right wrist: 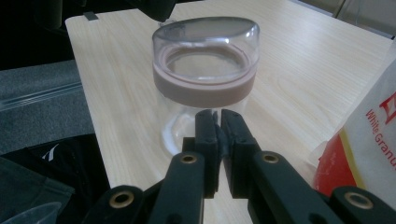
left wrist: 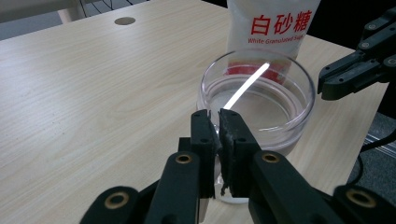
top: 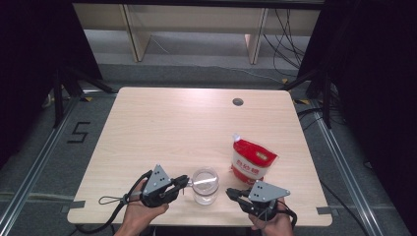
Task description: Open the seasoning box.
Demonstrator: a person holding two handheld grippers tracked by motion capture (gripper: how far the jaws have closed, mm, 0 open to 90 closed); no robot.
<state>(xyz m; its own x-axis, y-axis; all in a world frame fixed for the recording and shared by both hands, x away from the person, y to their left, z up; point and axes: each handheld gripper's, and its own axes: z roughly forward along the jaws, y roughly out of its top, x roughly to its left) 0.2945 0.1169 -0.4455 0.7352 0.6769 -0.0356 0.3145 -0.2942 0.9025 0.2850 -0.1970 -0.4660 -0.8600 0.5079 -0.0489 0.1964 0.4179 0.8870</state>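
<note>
Jar [top: 205, 189], lidded, is standing near the front edge of the bench [top: 172, 128]: how are the jaws lying against it? (Reader)

Left gripper [top: 186, 181]: its jaws are pressing together, tips right at the jar's left wall. Whether they are pinching anything I cannot tell. Right gripper [top: 228, 192]: its jaws are also shut, with nothing between them, and are pointing at the jar's right side from just beside it. (Legend)

What is threatening the jar, then? (Reader)

Closed jaws are acting as a blunt point. A forward nudge from either side is likely to slide or tip the smooth glass rather than hold it, and the front edge is lying close behind. If both tips are pushing at uneven heights, the jar may be turning out from between them. (Legend)

And the lid [right wrist: 205, 32]? (Reader)

It is sitting as a clear dome on a pale seal ring. How firmly it is seated cannot be told. A sideways knock may be lifting it askew, and a tilted jar may be shedding it. (Legend)

Farther out? (Reader)

Sugar bag [top: 252, 161] is standing upright just beyond the right gripper. A swing of that hand away from the jar risks toppling the bag. (Legend)
</note>
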